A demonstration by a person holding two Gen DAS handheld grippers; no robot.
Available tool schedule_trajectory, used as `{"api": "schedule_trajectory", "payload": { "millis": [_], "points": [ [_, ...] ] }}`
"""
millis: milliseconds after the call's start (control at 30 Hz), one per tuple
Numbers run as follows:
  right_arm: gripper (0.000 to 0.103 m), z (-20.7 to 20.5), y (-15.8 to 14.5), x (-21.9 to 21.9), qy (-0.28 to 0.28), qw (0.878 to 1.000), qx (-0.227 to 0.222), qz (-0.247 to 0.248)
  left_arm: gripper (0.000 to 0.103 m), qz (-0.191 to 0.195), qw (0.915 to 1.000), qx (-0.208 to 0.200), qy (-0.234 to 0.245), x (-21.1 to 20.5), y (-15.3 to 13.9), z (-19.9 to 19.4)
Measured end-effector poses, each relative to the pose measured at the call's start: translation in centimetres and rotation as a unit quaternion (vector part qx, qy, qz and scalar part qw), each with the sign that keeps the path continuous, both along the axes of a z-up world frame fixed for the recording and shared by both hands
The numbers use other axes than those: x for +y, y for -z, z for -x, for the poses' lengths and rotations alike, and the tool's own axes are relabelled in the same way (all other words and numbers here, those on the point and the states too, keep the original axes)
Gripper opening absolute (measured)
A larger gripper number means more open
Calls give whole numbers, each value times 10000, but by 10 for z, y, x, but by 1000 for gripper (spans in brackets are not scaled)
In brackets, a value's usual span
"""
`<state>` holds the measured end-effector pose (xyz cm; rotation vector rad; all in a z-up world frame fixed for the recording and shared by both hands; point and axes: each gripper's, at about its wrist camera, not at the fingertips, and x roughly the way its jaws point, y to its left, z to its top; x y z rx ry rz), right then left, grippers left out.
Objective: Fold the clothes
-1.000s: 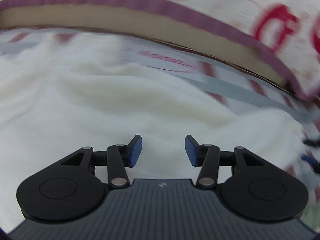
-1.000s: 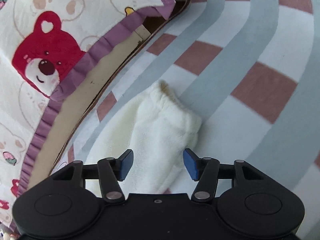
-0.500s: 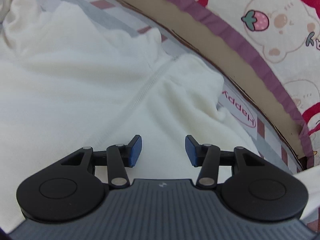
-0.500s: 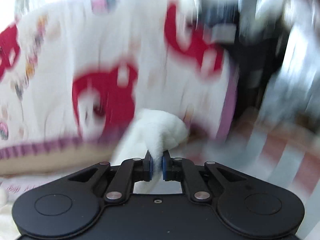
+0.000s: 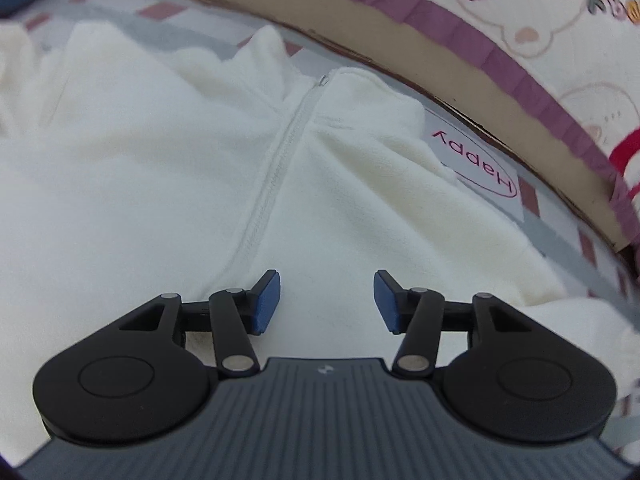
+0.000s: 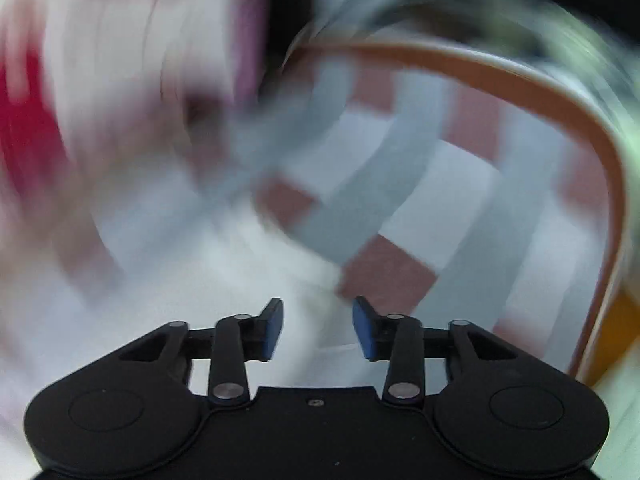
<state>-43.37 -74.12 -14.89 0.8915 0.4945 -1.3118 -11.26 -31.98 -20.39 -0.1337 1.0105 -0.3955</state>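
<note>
A cream fleece jacket lies spread on the striped sheet, its zipper running up to the collar. My left gripper hovers over the jacket's front just right of the zipper. Its jaws are opening and hold nothing. The right wrist view is heavily blurred by motion. My right gripper is over pale cloth and the checked sheet. Its jaws are opening and nothing is pinched between them.
A pillow with a bear and strawberry print and purple frill lies along the far edge, over a tan strip. A "Happy" label shows on the sheet. A wooden bed rim curves at the right.
My right gripper was shut on a cream sleeve half a second ago; it has let go, its jaws now stand apart and it has swung away. My left gripper has shifted across the jacket toward the zipper.
</note>
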Motion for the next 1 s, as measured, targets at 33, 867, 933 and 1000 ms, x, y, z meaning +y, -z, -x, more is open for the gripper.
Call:
{"api": "schedule_trajectory", "payload": {
  "millis": [33,867,933,1000],
  "points": [
    [54,3,-8,17,128,9971,-724,208,52,-16,10000,-66,43,-2,0,0],
    [51,-188,59,37,-3339,9292,-1416,-715,64,-1751,9315,-1010,3023,-153,-22,-150],
    [51,-191,62,36,-3371,9290,-1340,-732,65,-1786,9296,-971,3076,-159,-19,-152],
    [51,-194,68,35,-3381,9287,-1295,-806,73,-1878,9247,-871,3195,-166,-12,-152]
  ]
}}
